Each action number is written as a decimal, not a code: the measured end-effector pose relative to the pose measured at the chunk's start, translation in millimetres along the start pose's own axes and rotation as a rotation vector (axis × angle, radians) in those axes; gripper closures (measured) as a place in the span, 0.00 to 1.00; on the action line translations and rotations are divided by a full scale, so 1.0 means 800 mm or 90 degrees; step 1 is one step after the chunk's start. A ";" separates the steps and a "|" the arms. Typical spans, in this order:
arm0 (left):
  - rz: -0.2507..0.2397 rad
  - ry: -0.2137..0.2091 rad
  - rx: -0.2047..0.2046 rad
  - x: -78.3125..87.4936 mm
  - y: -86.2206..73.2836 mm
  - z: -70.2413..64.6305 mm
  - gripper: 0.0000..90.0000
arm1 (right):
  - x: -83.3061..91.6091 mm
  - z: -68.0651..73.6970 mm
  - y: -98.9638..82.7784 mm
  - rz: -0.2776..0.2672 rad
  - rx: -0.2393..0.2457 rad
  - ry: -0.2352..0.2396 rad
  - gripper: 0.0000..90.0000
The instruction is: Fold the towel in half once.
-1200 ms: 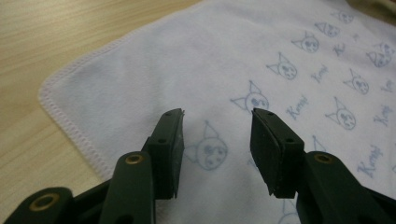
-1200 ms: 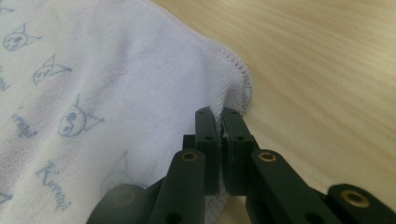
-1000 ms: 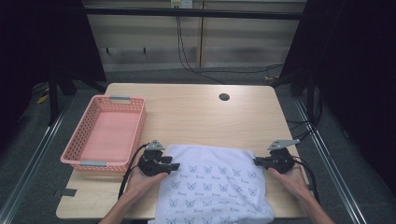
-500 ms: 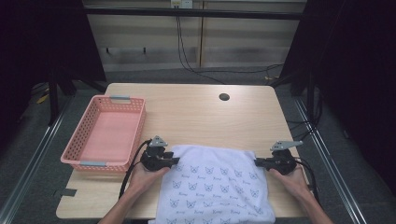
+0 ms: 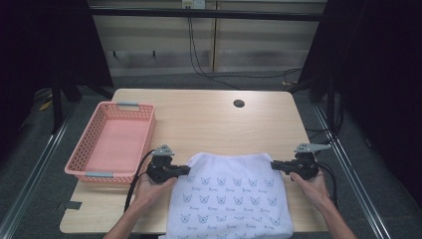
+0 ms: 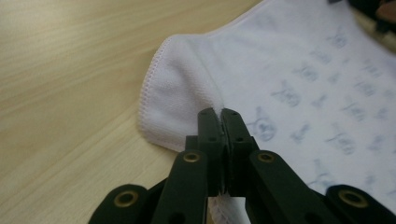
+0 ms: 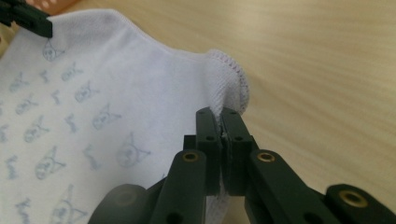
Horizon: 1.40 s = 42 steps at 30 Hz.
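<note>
A white towel (image 5: pixel 229 199) printed with small blue cat faces lies at the near side of the wooden table (image 5: pixel 209 119) and hangs over its front edge. My left gripper (image 5: pixel 187 170) has just been closing and is now shut on the towel's far left corner (image 6: pixel 182 93), the cloth pinched between its jaws. My right gripper (image 5: pixel 273 166) is shut on the far right corner (image 7: pixel 229 84) of the towel (image 7: pixel 93 93), the stitched hem bunched at its tips (image 7: pixel 219 113). Both corners rest low on the table.
A pink plastic basket (image 5: pixel 94 172) stands at the left side of the table, close to my left hand. A round cable hole (image 5: pixel 239 103) is in the far part of the tabletop. Black cables trail from both grippers.
My left gripper's jaws have come together on the towel's left corner. Both hands have stayed nearly where they were, and the towel lies as before.
</note>
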State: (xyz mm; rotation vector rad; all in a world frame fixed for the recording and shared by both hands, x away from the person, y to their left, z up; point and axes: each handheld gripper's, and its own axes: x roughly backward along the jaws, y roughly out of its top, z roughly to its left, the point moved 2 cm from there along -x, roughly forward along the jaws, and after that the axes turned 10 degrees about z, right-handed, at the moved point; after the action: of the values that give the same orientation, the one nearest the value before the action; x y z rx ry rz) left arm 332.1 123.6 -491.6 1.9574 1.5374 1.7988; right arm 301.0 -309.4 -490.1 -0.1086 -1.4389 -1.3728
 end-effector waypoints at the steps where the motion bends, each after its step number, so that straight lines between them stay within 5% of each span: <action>1: -0.009 -0.004 0.000 0.004 0.004 -0.001 0.98 | 0.003 0.000 0.004 -0.009 -0.002 0.001 0.98; 7: -0.066 -0.015 0.003 0.033 0.029 0.000 0.98 | 0.021 -0.001 0.043 -0.063 0.004 0.004 0.98; 14: -0.133 0.034 -0.001 0.085 0.079 0.024 0.98 | 0.053 -0.016 0.103 -0.125 0.004 -0.019 0.98; 20: -0.153 0.063 -0.017 0.099 0.129 0.038 0.98 | 0.066 -0.026 0.156 -0.142 0.007 -0.039 0.98; 25: -0.185 0.080 -0.027 0.115 0.168 0.042 0.98 | 0.079 -0.038 0.198 -0.149 -0.002 -0.078 0.99; 29: -0.214 0.080 -0.044 0.136 0.182 0.035 0.98 | 0.107 -0.039 0.224 -0.196 -0.009 -0.078 0.99; 31: -0.213 0.073 -0.048 0.137 0.175 0.031 0.98 | 0.114 -0.034 0.223 -0.209 -0.002 -0.066 0.99; 34: -0.179 0.074 -0.066 0.128 0.156 0.023 0.98 | 0.112 -0.024 0.205 -0.180 0.017 -0.065 0.99; 42: -0.139 0.028 -0.078 0.116 0.085 -0.017 0.98 | 0.102 0.005 0.107 -0.140 0.025 0.004 0.99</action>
State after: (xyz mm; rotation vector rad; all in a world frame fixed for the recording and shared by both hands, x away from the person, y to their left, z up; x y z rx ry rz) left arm 344.5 145.7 -378.7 1.6368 1.5441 1.8089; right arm 324.2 -325.0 -375.5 0.0826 -1.5051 -1.5202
